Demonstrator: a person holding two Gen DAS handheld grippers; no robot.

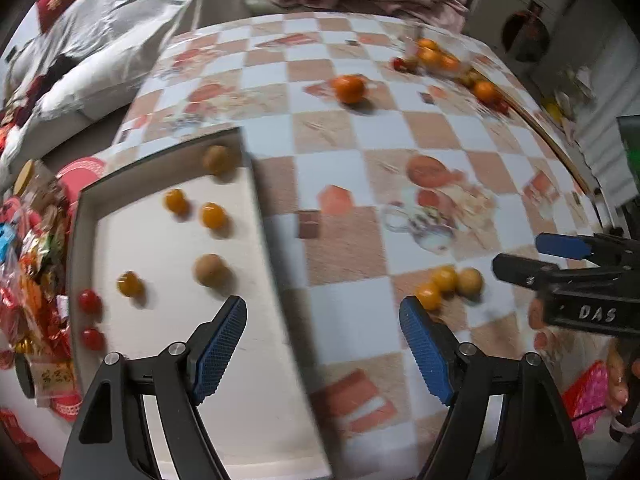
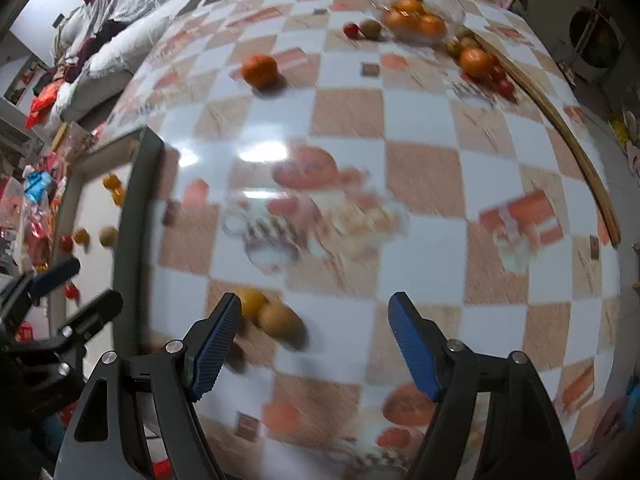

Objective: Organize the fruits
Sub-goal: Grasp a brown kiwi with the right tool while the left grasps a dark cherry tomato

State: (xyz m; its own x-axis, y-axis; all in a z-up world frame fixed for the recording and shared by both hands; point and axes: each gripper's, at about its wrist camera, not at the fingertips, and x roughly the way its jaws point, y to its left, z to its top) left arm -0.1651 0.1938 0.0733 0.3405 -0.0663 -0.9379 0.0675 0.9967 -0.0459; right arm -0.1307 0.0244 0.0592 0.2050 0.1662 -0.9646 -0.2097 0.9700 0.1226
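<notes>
A white tray [image 1: 160, 248] with a grey rim lies on the left of the checked table. It holds several small fruits: yellow ones [image 1: 213, 216], brownish ones [image 1: 210, 270] and two red ones [image 1: 89, 301]. My left gripper [image 1: 322, 320] hangs open over the tray's right edge with nothing between its fingers. Three small yellow and tan fruits [image 1: 450, 283] lie on the cloth beside it. My right gripper [image 2: 316, 316] is open above the table, and these fruits [image 2: 276, 318] lie below it by its left finger. The right gripper [image 1: 518, 252] also shows at the right in the left wrist view.
A loose orange [image 2: 260, 70] lies mid-table. A glass bowl [image 2: 452, 12] of oranges stands at the far side, with another orange [image 2: 474, 62] and red cherry tomatoes [image 2: 502, 82] beside it. Snack packets [image 1: 32, 264] pile left of the tray. A wooden strip [image 2: 576, 152] runs along the table's right edge.
</notes>
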